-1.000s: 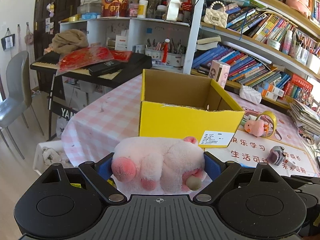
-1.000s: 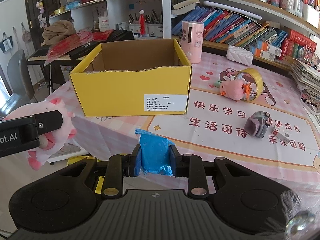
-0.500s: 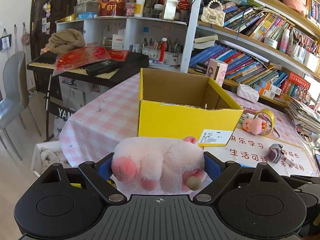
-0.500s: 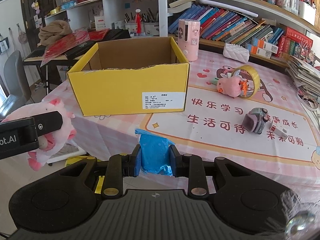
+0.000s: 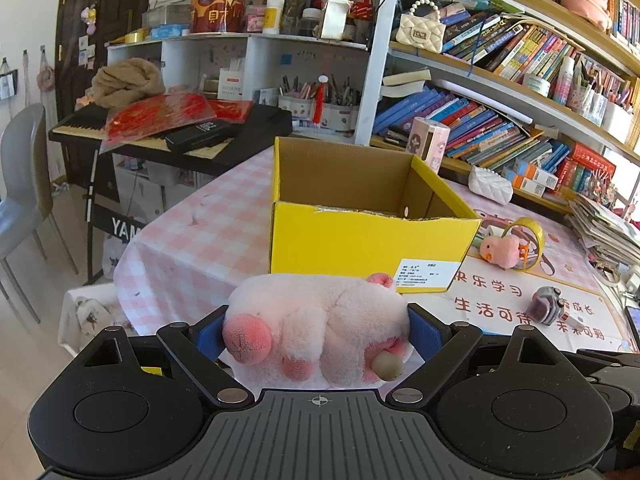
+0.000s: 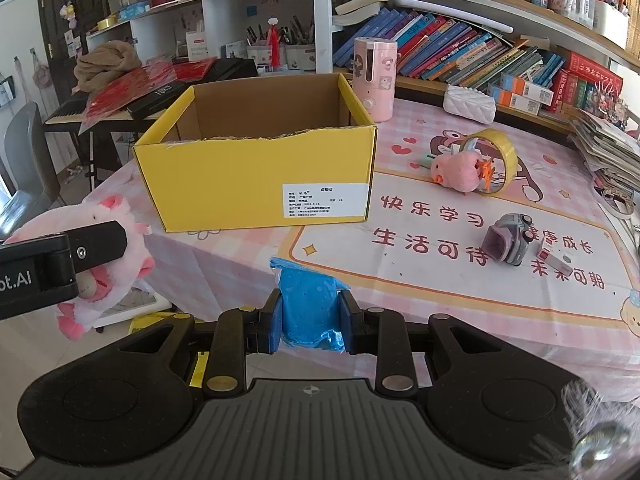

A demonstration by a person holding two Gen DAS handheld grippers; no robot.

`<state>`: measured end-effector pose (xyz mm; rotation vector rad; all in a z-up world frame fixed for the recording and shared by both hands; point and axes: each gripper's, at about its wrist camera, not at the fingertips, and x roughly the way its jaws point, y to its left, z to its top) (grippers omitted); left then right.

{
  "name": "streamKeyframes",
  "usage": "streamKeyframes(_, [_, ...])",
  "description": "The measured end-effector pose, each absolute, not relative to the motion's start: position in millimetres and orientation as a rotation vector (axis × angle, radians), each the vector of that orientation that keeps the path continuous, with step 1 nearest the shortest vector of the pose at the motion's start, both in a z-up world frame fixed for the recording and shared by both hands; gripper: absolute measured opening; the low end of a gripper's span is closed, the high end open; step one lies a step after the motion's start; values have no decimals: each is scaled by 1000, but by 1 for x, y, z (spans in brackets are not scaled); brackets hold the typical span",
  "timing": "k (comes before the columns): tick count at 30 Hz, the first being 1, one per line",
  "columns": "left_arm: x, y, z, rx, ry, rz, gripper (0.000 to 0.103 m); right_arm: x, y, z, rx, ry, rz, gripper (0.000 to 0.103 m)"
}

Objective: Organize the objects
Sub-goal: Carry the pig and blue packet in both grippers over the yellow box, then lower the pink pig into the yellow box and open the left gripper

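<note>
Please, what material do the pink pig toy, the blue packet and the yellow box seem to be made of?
Pink pig toy: soft plush, matte; its fuzzy pile shows.
Blue packet: probably thin plastic film, slightly glossy; it is crinkled, with a torn-looking lower edge.
Yellow box: cardboard, yellow outside; the inside is plain brown and the cut rim is ragged.

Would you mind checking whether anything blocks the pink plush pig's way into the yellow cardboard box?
Nothing visible does: the pink plush pig faces only bare checked tablecloth before the open-topped yellow cardboard box.
</note>
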<state>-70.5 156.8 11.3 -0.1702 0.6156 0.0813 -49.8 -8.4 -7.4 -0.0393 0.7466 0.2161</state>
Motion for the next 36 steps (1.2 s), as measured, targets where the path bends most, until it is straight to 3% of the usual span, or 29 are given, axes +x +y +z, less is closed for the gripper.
streamKeyframes(14, [-48, 150, 12, -152, 614, 79, 91, -30, -11, -7, -45, 751, 234, 26])
streamKeyframes(20, [-25, 150, 29, -135, 525, 111, 91, -6, -10, 5, -59, 684, 262, 26])
streamKeyframes(28, [24, 143, 51, -96, 423, 171, 91, 55, -8, 42, -73, 545, 324, 26])
streamKeyframes(36, [81, 131, 38, -68, 497, 240, 91, 136, -6, 43, -166, 555, 399, 26])
